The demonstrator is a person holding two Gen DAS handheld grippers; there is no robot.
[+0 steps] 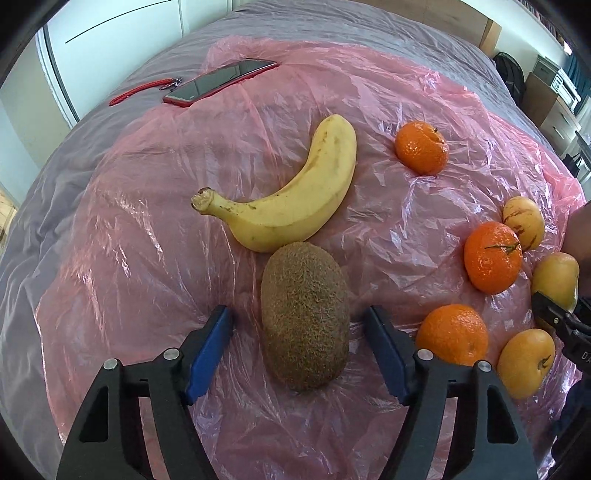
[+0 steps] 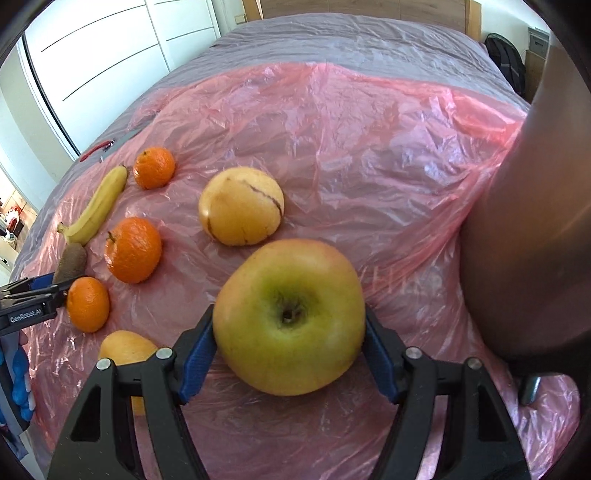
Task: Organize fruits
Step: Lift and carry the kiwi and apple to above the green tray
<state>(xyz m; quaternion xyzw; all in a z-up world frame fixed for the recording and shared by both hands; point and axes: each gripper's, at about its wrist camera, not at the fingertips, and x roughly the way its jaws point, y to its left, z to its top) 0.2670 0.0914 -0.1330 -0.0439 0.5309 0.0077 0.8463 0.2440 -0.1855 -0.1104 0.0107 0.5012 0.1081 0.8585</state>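
On crinkled pink plastic (image 1: pixel 110 229), fuzzy oval kiwi (image 1: pixel 306 317).

A bed with a wrinkled grey cover (image 1: pixel 314 22) carries a crinkled translucent pink plastic sheet (image 1: pixel 122 229). At eleven o'clock of the sheet, a red-cased smartphone (image 1: pixel 218 83) lies partly on the cover, with a red braided lanyard (image 1: pixel 138 92) just beside it.

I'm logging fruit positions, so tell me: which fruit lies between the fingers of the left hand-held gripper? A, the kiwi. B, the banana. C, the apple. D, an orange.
A: in the left wrist view the brown fuzzy kiwi lies between the blue pads of the left hand-held gripper, with gaps on both sides.
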